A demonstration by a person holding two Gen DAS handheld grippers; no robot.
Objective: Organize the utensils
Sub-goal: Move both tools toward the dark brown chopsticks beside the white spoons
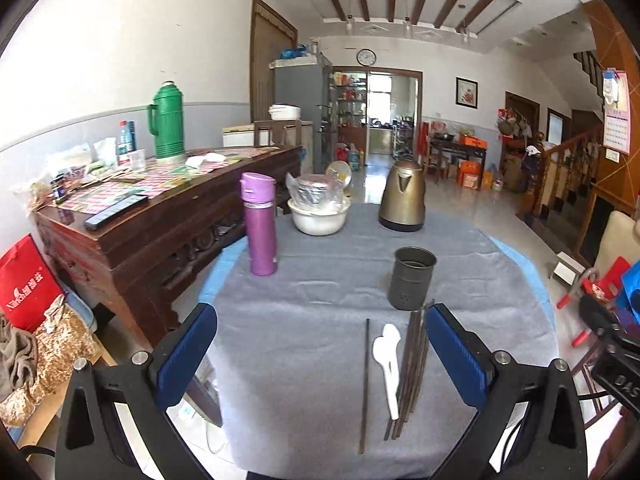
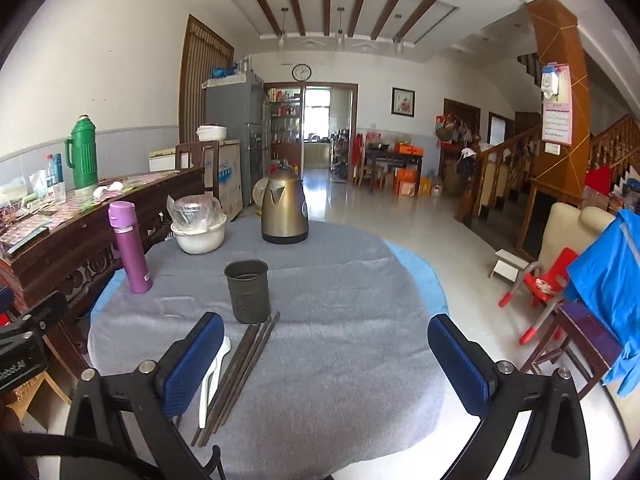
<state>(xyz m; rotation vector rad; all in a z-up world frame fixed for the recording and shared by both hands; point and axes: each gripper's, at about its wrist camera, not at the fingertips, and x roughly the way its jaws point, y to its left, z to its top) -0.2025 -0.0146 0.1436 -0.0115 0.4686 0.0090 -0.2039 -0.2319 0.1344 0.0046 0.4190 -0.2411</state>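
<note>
A dark metal utensil holder (image 1: 412, 283) (image 2: 248, 291) stands upright on the grey table cloth (image 1: 312, 300) (image 2: 340, 320). In front of it lie a bundle of dark chopsticks (image 1: 412, 368) (image 2: 240, 372), a white spoon (image 1: 389, 364) (image 2: 214, 376) and a single chopstick (image 1: 365, 384) apart to the left. My left gripper (image 1: 320, 340) is open and empty above the utensils. My right gripper (image 2: 326, 352) is open and empty, to the right of the chopsticks.
A purple flask (image 1: 259, 224) (image 2: 130, 246), a white bowl with wrapped dishes (image 1: 319, 212) (image 2: 199, 226) and a bronze kettle (image 1: 402, 196) (image 2: 284, 210) stand at the table's far side. A cluttered wooden sideboard (image 1: 160, 208) is at the left. A red chair (image 2: 548, 280) is at the right.
</note>
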